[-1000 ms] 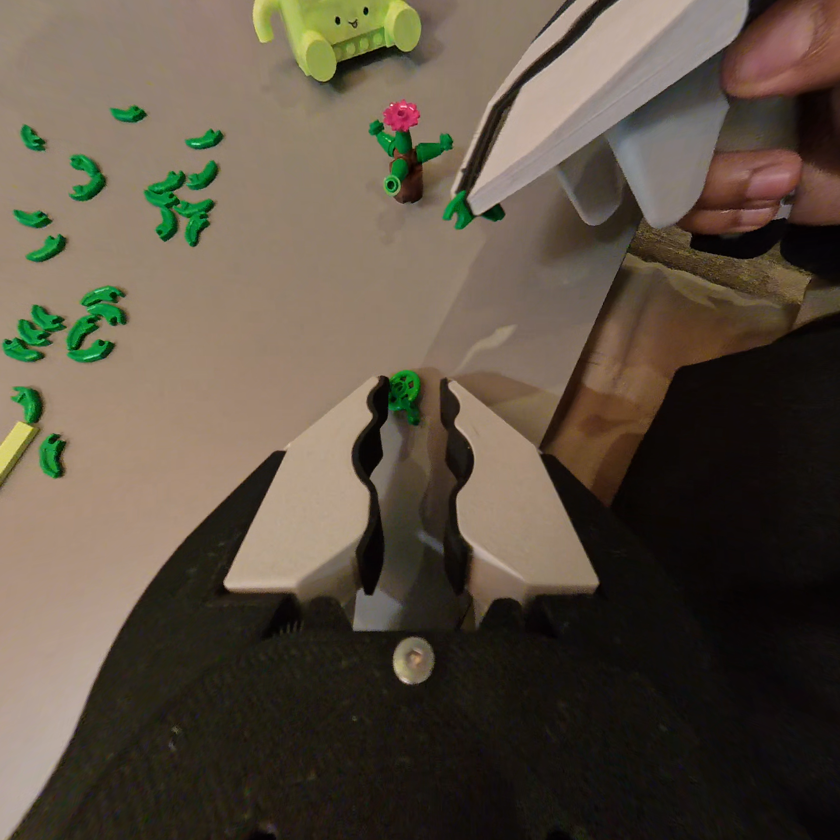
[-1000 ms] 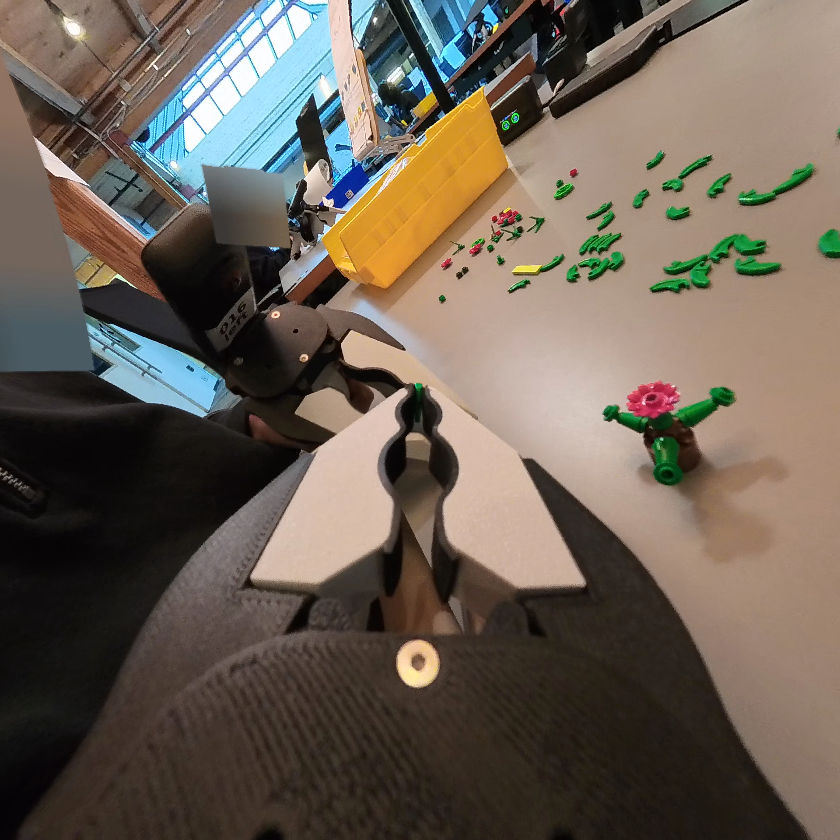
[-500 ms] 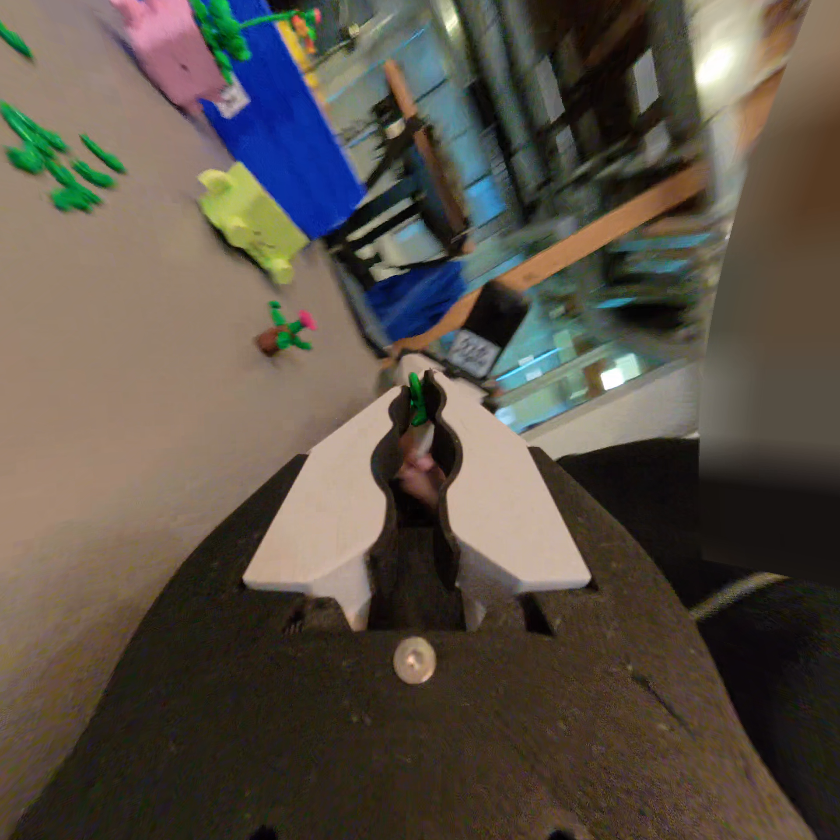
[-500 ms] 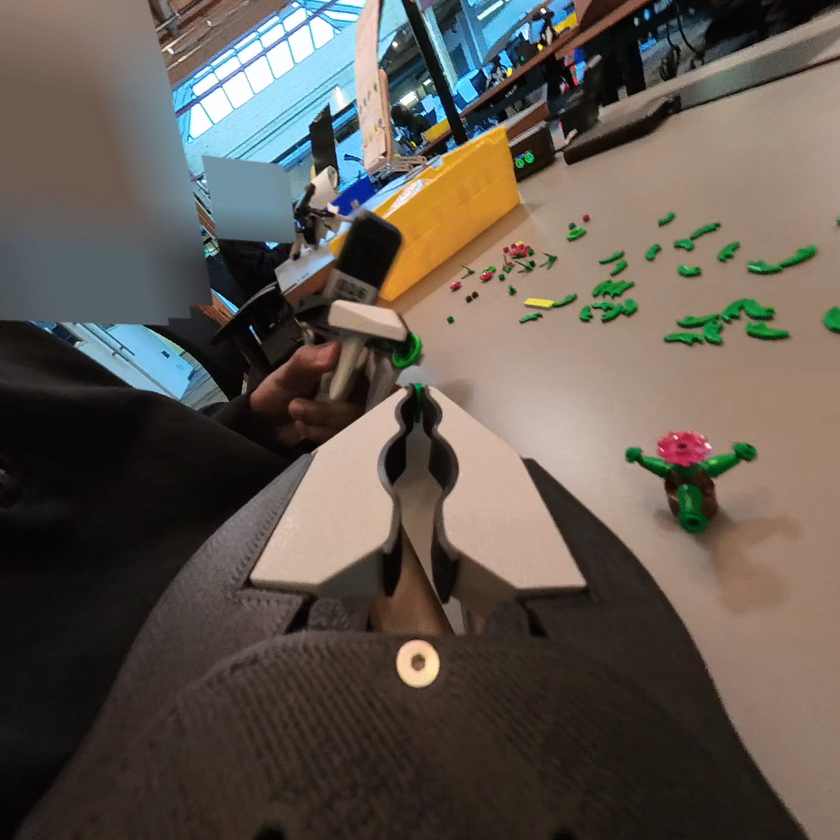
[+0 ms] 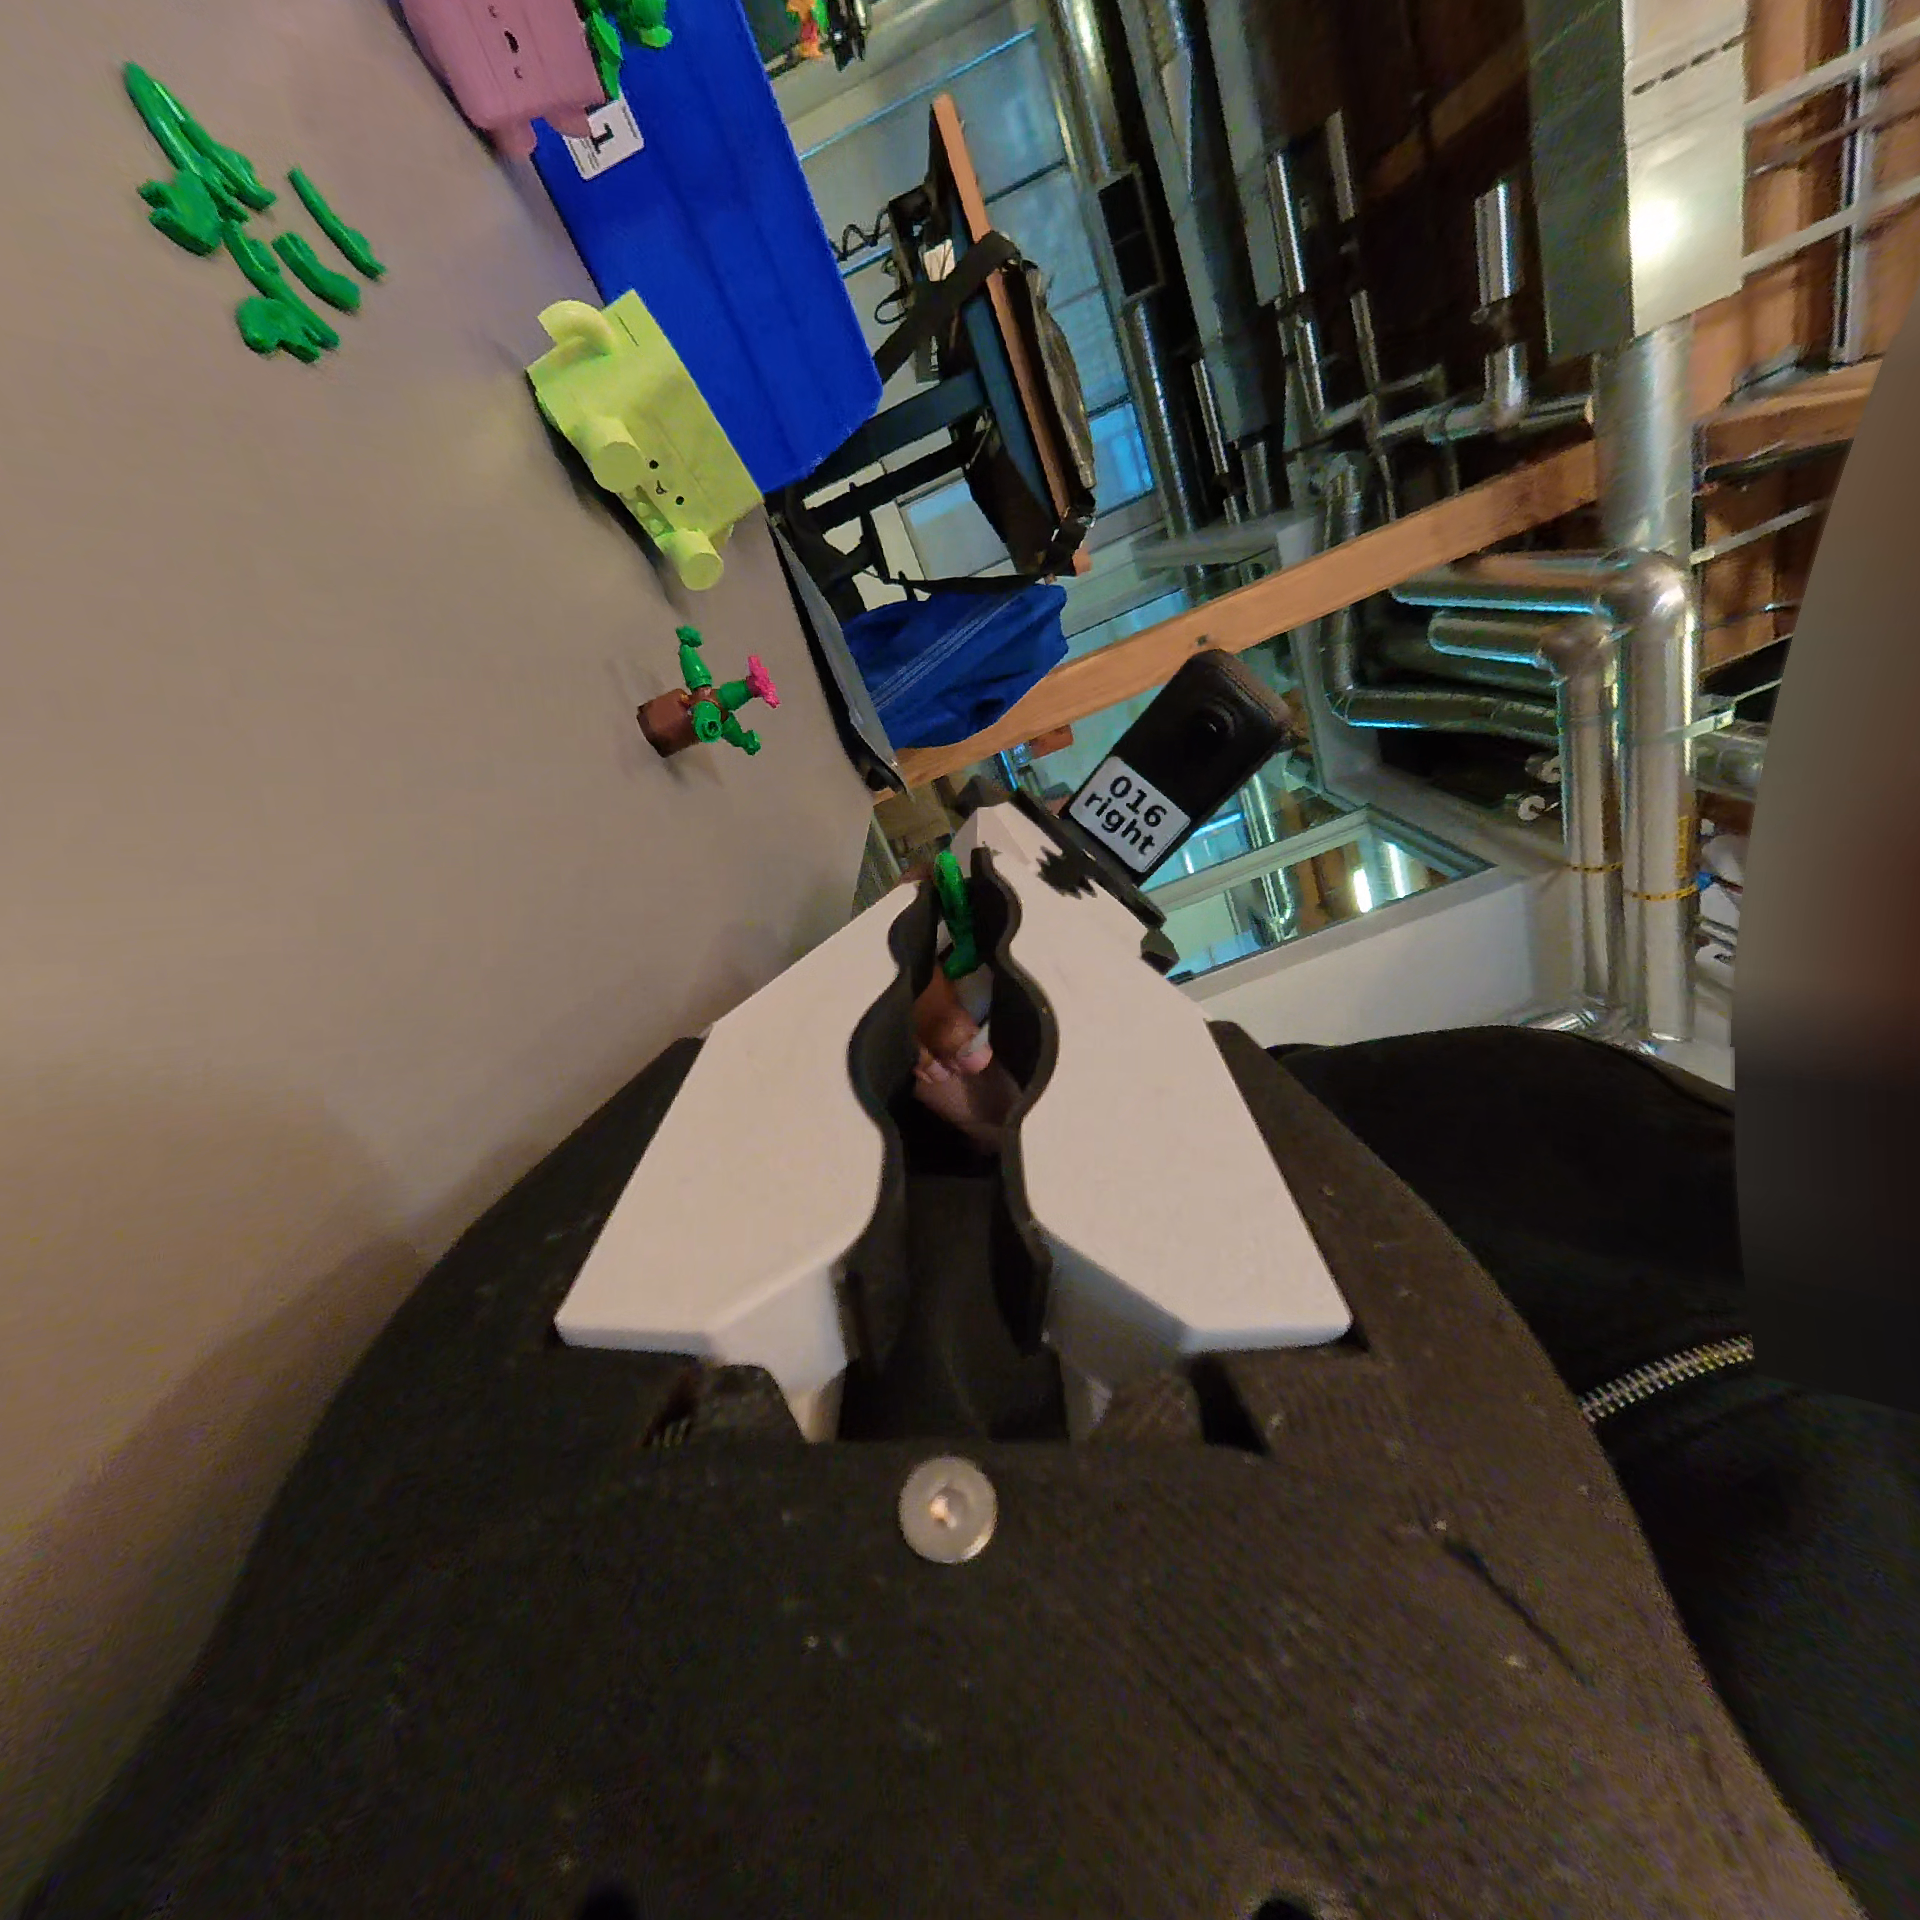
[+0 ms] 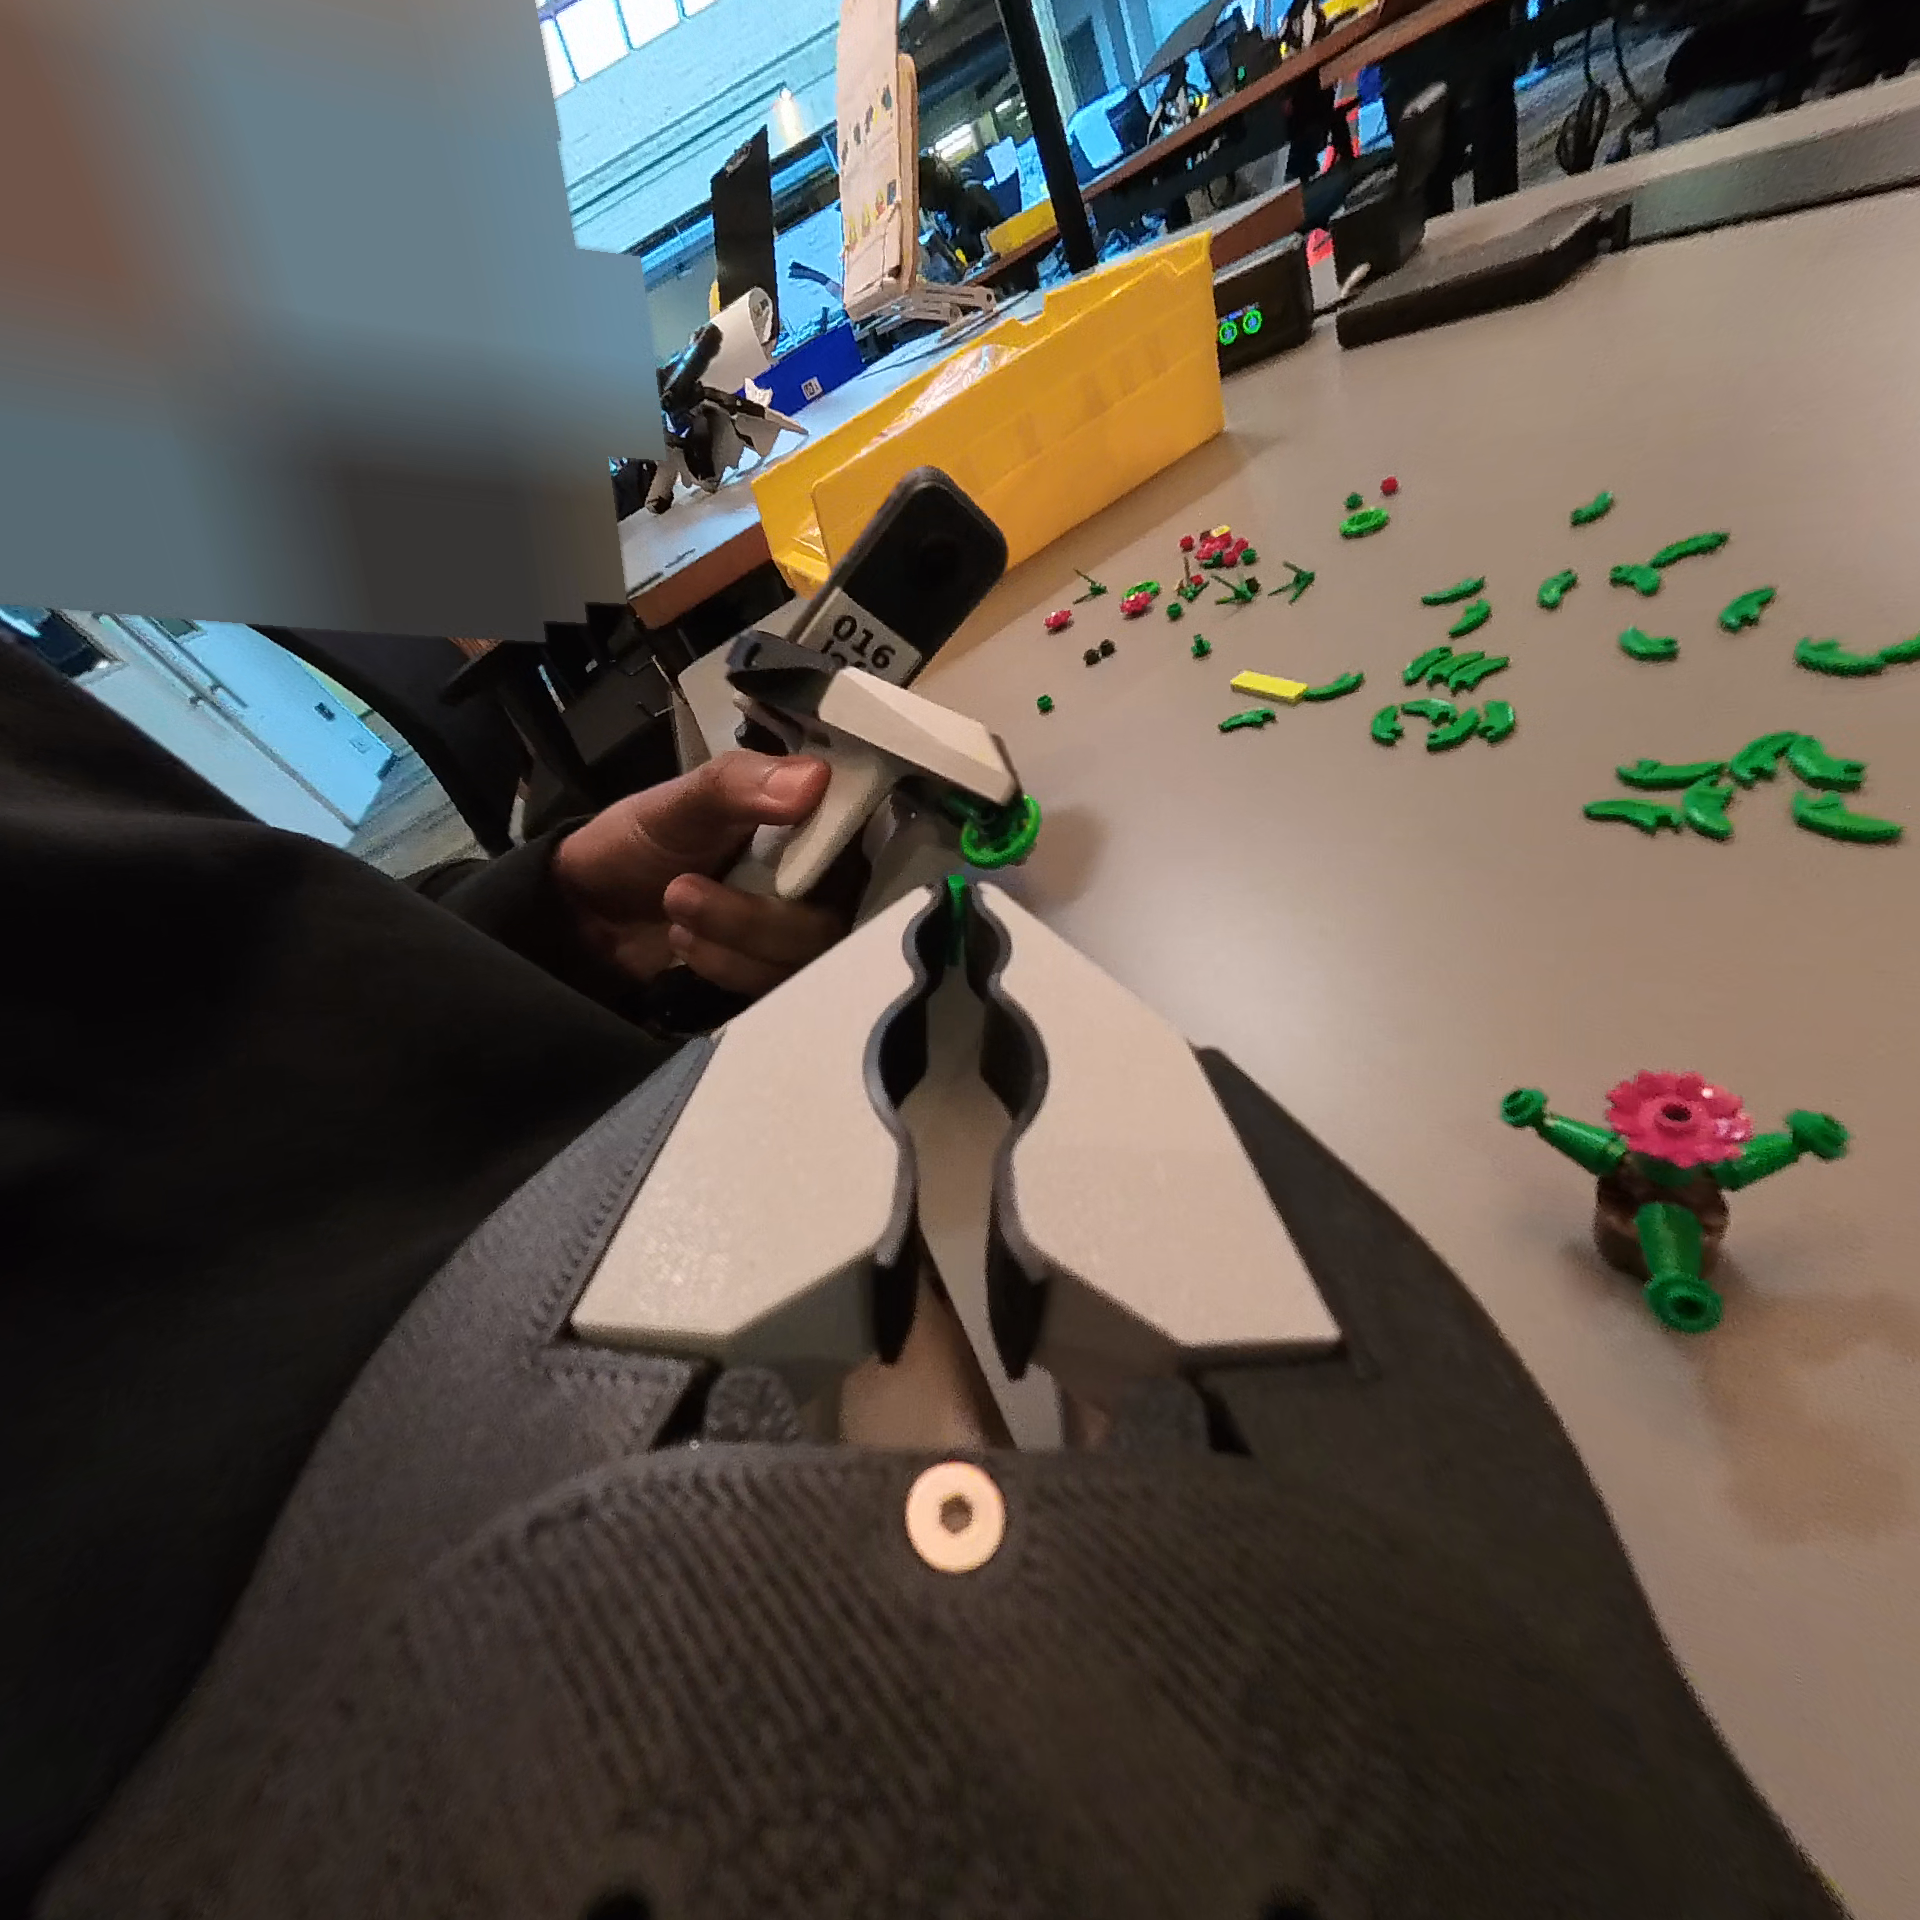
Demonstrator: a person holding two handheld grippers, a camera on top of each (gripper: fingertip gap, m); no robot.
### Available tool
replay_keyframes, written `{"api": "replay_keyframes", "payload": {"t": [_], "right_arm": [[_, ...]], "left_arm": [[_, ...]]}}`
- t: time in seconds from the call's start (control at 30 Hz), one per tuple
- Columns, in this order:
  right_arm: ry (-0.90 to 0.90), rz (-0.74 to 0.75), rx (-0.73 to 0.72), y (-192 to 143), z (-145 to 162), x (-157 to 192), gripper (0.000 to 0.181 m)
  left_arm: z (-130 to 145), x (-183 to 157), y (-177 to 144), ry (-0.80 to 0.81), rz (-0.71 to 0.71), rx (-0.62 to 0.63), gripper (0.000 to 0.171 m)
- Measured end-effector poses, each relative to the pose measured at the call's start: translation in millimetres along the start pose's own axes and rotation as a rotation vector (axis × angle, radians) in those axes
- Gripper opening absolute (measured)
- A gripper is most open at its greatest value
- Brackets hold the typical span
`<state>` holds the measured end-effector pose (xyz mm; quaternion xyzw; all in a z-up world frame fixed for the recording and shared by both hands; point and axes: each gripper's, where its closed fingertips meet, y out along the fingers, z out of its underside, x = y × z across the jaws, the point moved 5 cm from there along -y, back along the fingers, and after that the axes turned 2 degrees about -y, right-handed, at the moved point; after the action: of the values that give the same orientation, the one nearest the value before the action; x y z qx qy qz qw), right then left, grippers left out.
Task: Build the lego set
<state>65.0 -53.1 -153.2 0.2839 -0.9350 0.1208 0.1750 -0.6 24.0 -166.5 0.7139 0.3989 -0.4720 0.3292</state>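
Note:
My left gripper [image 5: 961,883] is shut on a round green piece [image 5: 953,914] and held off the table, turned on its side. My right gripper [image 6: 956,896] is shut on a thin green leaf piece [image 6: 953,909]. The two tips are close together in the air near the table's front edge. In the right wrist view the left gripper [image 6: 987,816] holds the round green piece [image 6: 1000,831] just beyond my right tips. The small plant build [image 6: 1662,1174], a brown base with green stems and a pink flower, stands on the table to the right; it also shows in the left wrist view [image 5: 707,707].
Several loose green leaves [image 6: 1714,790], a yellow tile [image 6: 1268,684] and small red and pink pieces [image 6: 1205,561] lie on the grey table. A yellow bin [image 6: 1018,436] stands at the far edge. A lime-green figure [image 5: 634,436], a pink figure [image 5: 499,62] and a blue bin [image 5: 707,208] stand beyond the plant. The grippers are tip to tip, or close to it.
My left gripper shut on the round green piece, lifted it off the table and tilted up toward the right gripper. The right gripper kept hold of its leaf piece and came closer.

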Motion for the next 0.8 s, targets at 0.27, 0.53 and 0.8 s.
{"api": "replay_keyframes", "payload": {"t": [0.27,0.53,0.8], "right_arm": [[-0.076,0.065,0.007,6.8,-4.8,-1.6,0.001],[-0.048,0.085,-0.003,6.4,-5.0,-5.0,0.001],[-0.044,0.095,0.001,6.2,-4.2,-6.4,0.001]], "left_arm": [[3.2,-0.4,3.6,-0.007,0.009,0.015,0.007],[5.5,-3.9,5.5,0.046,0.011,0.024,0.009],[9.4,-2.7,8.4,0.058,-0.010,0.055,0.008]]}}
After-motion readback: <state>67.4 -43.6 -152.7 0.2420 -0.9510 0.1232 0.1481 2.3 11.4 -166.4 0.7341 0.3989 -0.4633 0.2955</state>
